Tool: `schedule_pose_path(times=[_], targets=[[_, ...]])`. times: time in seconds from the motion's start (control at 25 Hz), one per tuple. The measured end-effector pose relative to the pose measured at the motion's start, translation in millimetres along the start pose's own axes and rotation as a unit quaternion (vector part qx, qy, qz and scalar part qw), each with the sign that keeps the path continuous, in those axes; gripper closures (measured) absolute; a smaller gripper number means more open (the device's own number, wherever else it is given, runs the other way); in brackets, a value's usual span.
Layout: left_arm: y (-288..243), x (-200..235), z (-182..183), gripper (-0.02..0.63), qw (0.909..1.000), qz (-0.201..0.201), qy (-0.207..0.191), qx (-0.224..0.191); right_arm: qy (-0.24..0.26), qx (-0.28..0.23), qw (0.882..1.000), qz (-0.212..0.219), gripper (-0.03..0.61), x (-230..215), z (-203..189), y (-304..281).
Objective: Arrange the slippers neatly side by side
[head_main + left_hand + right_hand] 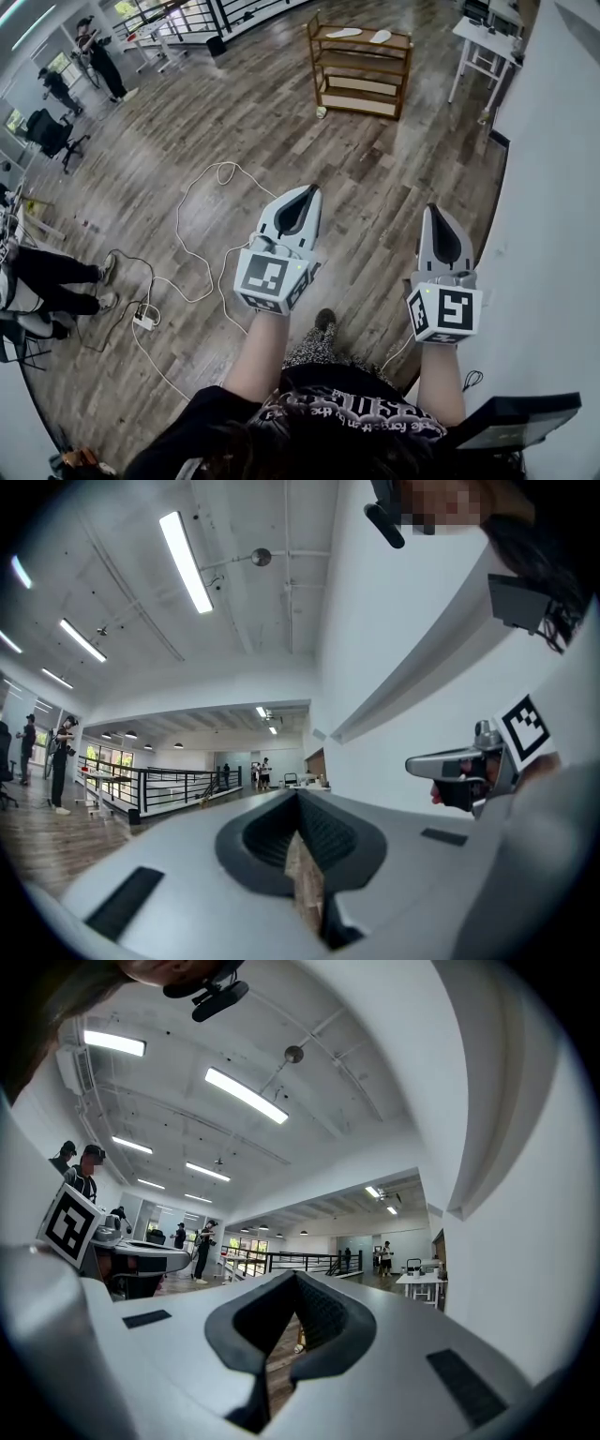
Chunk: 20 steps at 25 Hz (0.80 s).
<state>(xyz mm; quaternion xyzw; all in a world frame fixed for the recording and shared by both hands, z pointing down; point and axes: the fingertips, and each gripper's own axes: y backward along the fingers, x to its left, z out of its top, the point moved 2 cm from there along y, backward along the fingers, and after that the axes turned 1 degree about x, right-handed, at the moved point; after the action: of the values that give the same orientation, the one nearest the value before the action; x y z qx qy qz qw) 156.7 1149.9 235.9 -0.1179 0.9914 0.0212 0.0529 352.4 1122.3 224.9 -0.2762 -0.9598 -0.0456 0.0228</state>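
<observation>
Two pale slippers (342, 32) (381, 37) lie apart on the top board of a wooden shelf (360, 67) far across the room. My left gripper (308, 191) is held in the air over the wood floor, shut and empty, pointing toward the shelf. My right gripper (437, 211) hangs beside it, near the white wall, also shut with nothing in it. In the left gripper view the jaws (298, 795) meet at the tip, and the right gripper (464, 766) shows off to the side. The right gripper view shows the same shut jaws (295, 1277). Neither gripper view shows the slippers.
A white cable (202, 202) loops over the floor to a power strip (143, 322). A white wall (553, 187) runs close along the right. A white table (483, 42) stands right of the shelf. People stand at the far left (101, 61) and sit at the left edge (47, 281).
</observation>
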Motion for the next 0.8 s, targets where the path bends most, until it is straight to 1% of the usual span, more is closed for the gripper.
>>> schedule_pose_path(times=[0.12, 0.32, 0.44, 0.56, 0.64, 0.8], targets=[[-23.7, 21.5, -5.0, 0.621, 1.0000, -0.009, -0.002, -0.002, 0.002, -0.001, 1.000, -0.006, 0.578, -0.9, -4.2, -28.5], [-69.3, 73.3, -16.2, 0.621, 0.9997, -0.022, -0.009, 0.002, 0.004, 0.006, 1.000, -0.015, 0.578, -1.0, -14.1, -93.7], [-97.3, 101.5, -15.7, 0.621, 0.9994, -0.029, -0.018, -0.003, 0.001, 0.009, 1.000, -0.030, 0.578, -4.9, -13.9, -131.6], [-122.9, 127.1, -12.8, 0.621, 0.9991, -0.037, -0.011, -0.017, 0.003, 0.004, 0.999, -0.038, 0.578, -3.1, -11.0, -165.5], [-138.9, 139.9, -10.9, 0.621, 0.9985, -0.048, -0.006, -0.025, 0.003, 0.003, 0.999, -0.041, 0.578, -2.4, -10.7, -186.4], [-162.8, 157.5, -12.4, 0.621, 0.9974, -0.063, -0.015, -0.033, 0.000, 0.004, 0.999, -0.047, 0.578, -2.4, -13.6, -217.9]])
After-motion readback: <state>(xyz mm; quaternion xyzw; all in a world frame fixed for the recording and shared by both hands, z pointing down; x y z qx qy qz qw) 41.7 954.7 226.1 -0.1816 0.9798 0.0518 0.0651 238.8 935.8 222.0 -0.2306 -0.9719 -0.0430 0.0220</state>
